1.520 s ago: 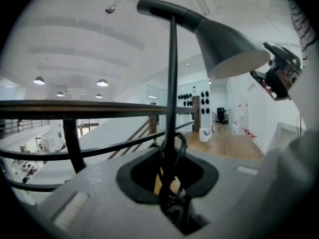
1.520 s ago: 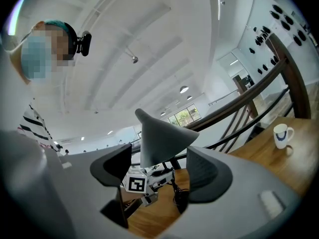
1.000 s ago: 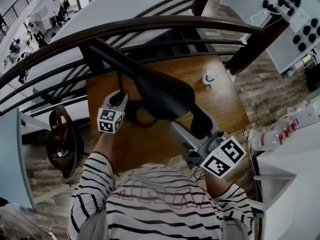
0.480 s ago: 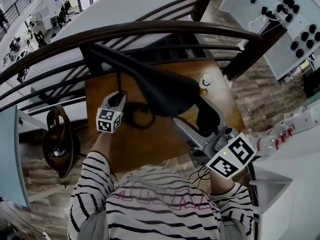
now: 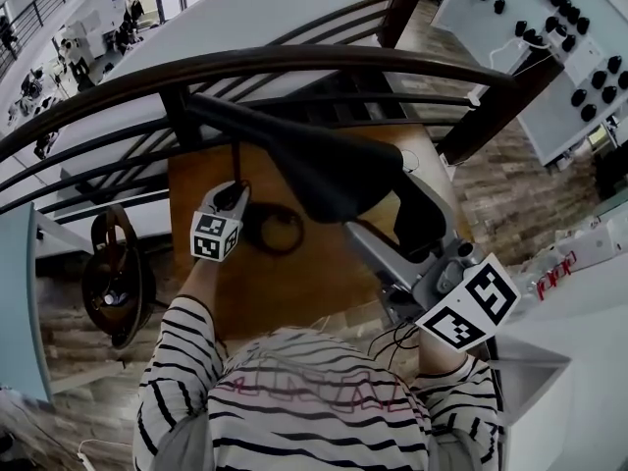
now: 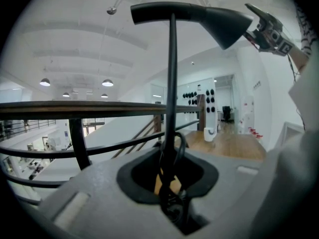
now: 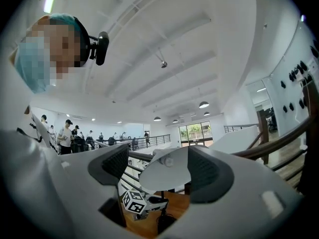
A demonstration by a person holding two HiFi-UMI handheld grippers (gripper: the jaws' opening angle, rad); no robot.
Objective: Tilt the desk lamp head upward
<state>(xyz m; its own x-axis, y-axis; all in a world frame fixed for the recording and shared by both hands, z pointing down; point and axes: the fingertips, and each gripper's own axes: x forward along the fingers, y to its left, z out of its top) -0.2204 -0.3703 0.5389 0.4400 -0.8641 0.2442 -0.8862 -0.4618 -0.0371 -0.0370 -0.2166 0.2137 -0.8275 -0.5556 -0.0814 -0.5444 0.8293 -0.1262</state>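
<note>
The left gripper was closed narrowly on the thin black stem of the desk lamp. The stem rose upright from between its jaws to the lamp head, high above that gripper and to its right. The right gripper held the lamp head by its wide end, with one jaw on each side of the shade's rim. Seen from that gripper, the pale inside of the shade and the bulb filled the gap between the pads. The head lay close to level, its narrow end reaching back over the left gripper toward the dark railing that ran beyond both grippers. The lamp's dark round base sat on the wooden desk, just right of the left gripper and lower than the head. A white cup stood on the desk farther off, ahead of the left gripper and to its right.
</note>
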